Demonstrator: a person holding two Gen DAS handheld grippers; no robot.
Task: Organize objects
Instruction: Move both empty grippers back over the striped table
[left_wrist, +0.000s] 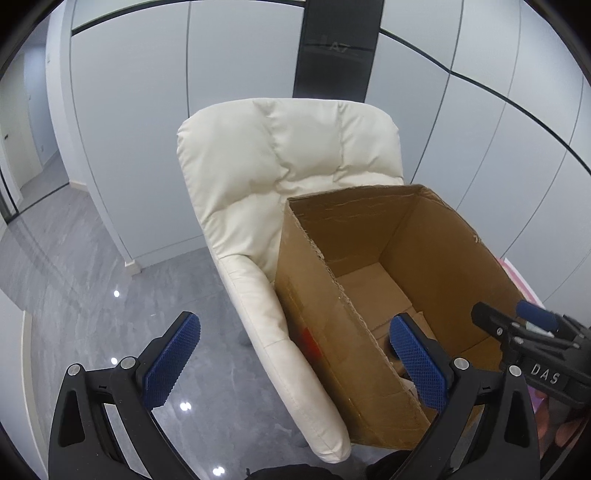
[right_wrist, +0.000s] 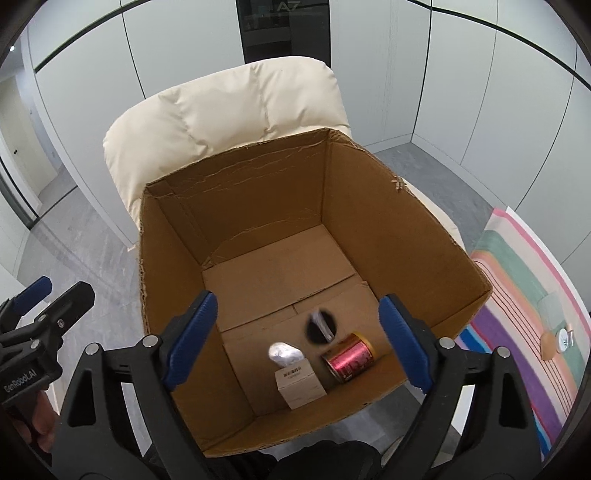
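Open cardboard box (right_wrist: 388, 221) on a cream armchair (right_wrist: 221, 107), red can (right_wrist: 349, 356), small white carton (right_wrist: 300, 384) and blurred dark object (right_wrist: 320, 326) on its floor, right gripper (right_wrist: 295, 339) above — jaws wide, empty, left gripper (left_wrist: 295, 360) beside the box's left wall — spread wide, empty

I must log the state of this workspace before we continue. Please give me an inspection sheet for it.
Surface: cream chair carries the box; grey floor.
Job's things: in the box, red can on its side, small white carton, white wrapped lump, blurred black item.
Clutter: striped mat beside the chair.
Grippers: left gripper jaws open, astride the box's wall; right gripper jaws open above the box, holding nothing.
Cables: nothing seen.
Surroundings: white wall panels, dark panel.
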